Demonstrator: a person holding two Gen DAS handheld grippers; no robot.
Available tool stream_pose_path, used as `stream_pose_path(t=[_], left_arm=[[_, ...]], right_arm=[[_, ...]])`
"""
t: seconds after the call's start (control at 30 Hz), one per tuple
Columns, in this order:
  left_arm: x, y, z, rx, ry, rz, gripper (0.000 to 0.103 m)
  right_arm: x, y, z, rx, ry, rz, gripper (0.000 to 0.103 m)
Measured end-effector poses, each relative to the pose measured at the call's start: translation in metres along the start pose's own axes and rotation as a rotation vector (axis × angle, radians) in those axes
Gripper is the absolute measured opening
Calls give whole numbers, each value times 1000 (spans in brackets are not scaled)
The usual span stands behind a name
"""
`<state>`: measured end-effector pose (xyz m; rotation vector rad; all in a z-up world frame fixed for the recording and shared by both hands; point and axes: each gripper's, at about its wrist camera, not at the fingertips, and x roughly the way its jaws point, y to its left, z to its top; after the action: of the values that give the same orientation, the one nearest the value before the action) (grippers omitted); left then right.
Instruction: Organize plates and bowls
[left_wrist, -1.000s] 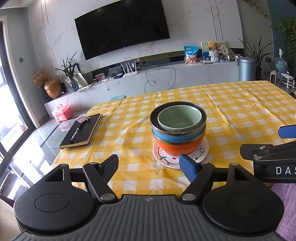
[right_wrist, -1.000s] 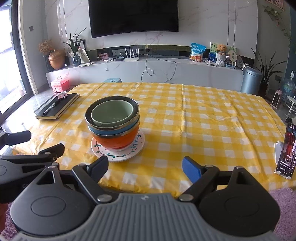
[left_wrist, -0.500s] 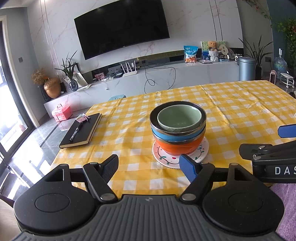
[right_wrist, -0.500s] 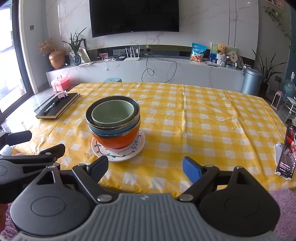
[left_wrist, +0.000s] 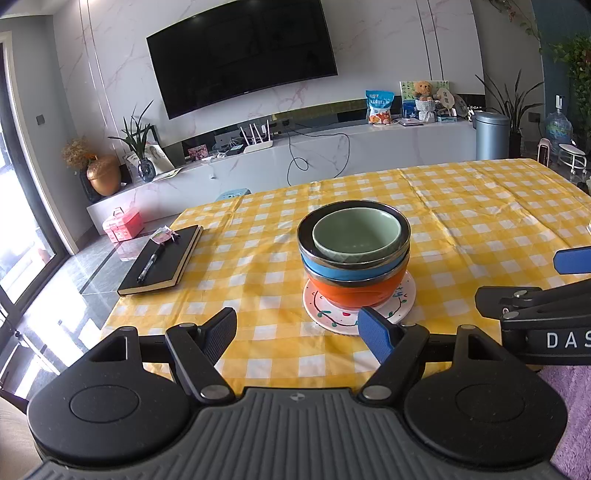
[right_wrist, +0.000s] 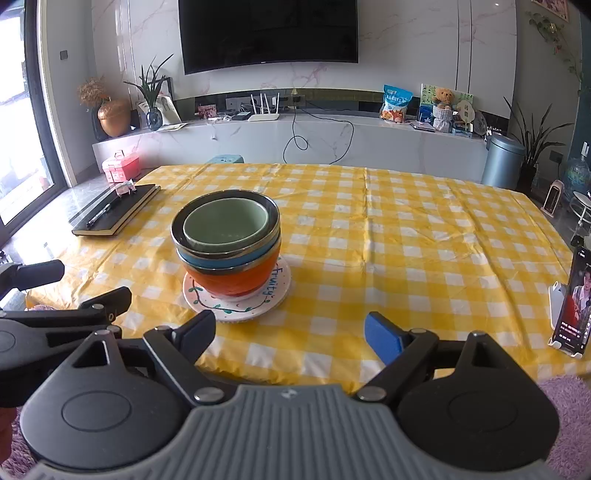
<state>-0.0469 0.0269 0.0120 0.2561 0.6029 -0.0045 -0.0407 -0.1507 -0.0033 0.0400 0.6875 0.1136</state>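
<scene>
My table (left_wrist: 461, 206) with its yellow checked cloth, a painted plate (left_wrist: 402, 306) mid-frame, black notebook (left_wrist: 162, 260) left, phone (right_wrist: 574, 299) far right

Table (right_wrist: 406, 236), yellow check cloth: the right half lay bare from the near edge to the far edge, open to a pass.

Obstacle, centre-left: a bowl stack (left_wrist: 354, 254) stood on a plate (left_wrist: 404, 302) near the front edge, with cloth free on every side.

Obstacle, far-left corner: a black notebook (left_wrist: 162, 262) with a pen (left_wrist: 149, 264) on top, well apart from the stack.

Obstacle, right edge: a phone on a stand (right_wrist: 572, 299), upright.

Both grippers, left gripper (left_wrist: 297, 330) and right gripper (right_wrist: 290, 330), hung short of the near edge with jaws wide and nothing between them.
</scene>
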Motion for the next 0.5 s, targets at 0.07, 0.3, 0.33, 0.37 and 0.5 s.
stream_pose_path(t=[0.07,0.3,0.33,0.37,0.5], left_arm=[[0,0,0,0,1,0,88],[0,0,0,0,1,-1,88],[0,0,0,0,1,-2,88],[0,0,0,0,1,-2,88],[1,0,-1,-4,8,0,88]], right_arm=[[0,0,0,0,-1,-1,87],[1,0,0,-2,-1,0,87],[1,0,0,-3,-1,0,87],[1,0,0,-2,-1,0,87],[1,0,0,-1,-1,-1,87]])
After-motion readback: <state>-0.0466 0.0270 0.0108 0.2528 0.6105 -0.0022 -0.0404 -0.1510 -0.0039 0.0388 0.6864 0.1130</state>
